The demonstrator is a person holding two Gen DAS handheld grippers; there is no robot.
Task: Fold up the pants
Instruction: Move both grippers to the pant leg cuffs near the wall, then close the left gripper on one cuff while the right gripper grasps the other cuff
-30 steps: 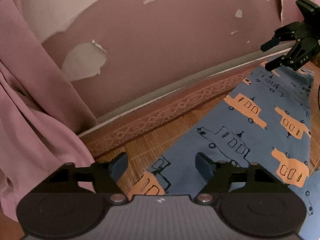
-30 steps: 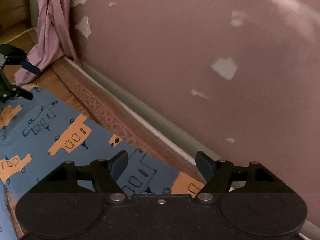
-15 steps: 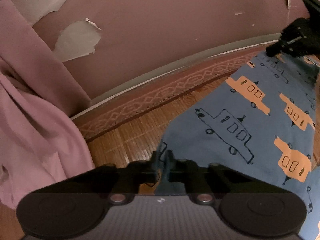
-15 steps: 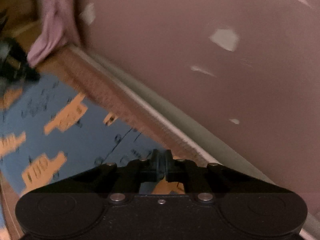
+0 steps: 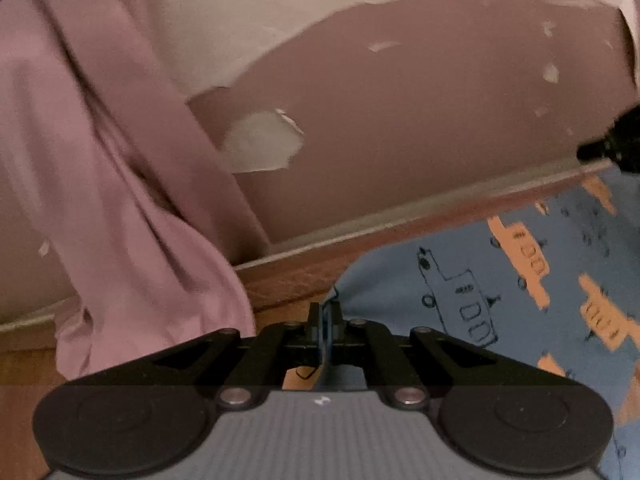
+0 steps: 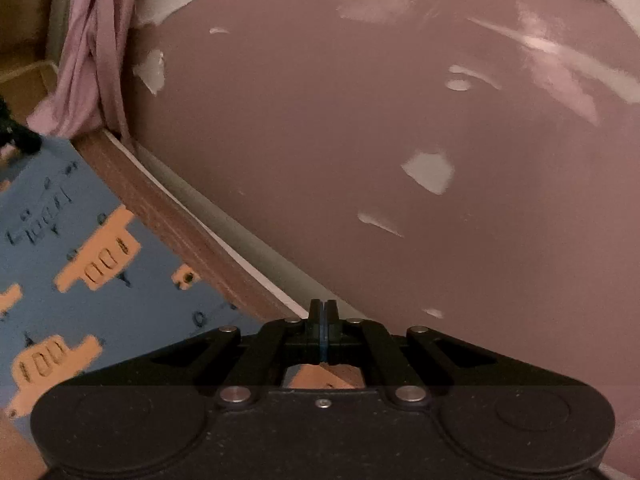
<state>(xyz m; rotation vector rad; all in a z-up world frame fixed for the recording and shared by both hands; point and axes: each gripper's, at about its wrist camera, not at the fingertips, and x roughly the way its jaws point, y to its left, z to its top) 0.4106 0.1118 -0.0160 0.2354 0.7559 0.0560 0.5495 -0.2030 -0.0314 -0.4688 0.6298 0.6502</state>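
Early in the fold: left claw [image 5: 325, 316] pinched on the pants [image 5: 500, 280] edge, right claw [image 6: 323, 316] pinched on the same blue cloth, lifted near the wall-side edge of the floor [image 5: 288, 280]; folding over, flattening left

A dusty-pink painted wall [image 6: 400, 128] fills most of both views, its paint peeling away in ragged patches that bare pale plaster [image 5: 262, 148], with a pale grey skirting strip [image 5: 400, 210] along its foot. Below the strip runs a reddish-brown patterned border [image 6: 172, 220], then warm brown wooden flooring [image 5: 24, 364]. A pink fabric curtain [image 5: 100, 184] hangs in loose folds in the corner, and the light is dim.
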